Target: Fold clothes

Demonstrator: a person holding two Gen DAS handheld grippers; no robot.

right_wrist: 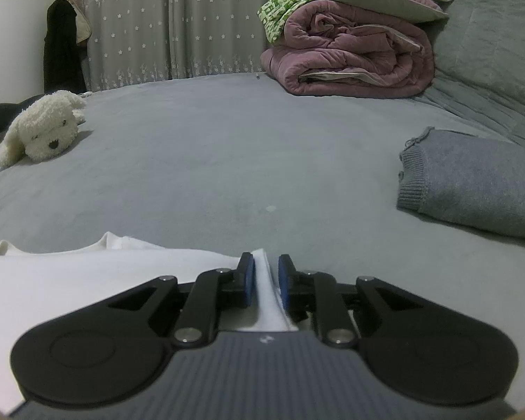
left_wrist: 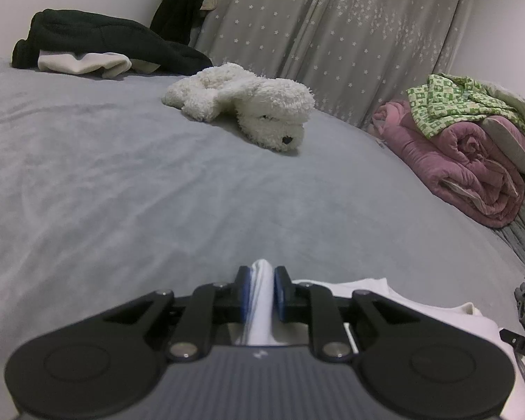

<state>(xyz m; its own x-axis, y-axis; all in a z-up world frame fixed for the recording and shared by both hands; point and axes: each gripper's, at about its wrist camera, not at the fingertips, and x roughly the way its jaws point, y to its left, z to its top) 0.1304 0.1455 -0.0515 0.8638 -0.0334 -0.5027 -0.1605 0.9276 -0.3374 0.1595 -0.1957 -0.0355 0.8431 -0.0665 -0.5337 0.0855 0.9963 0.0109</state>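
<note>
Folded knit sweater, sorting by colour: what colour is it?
Grey knit sweater; right wrist view shows it best.

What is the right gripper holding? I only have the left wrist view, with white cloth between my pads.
Observer: The right gripper also has a fold of the white garment between its pads. I can't tell whether they press on it.
Operator: Grey scrap at my right edge?
Observer: That is a folded grey knit sweater, lying on the bed apart from the white garment.
Operator: Is the garment flat over there?
Observer: Yes, from that fold leftward it lies smooth and flat on the bed.
</note>
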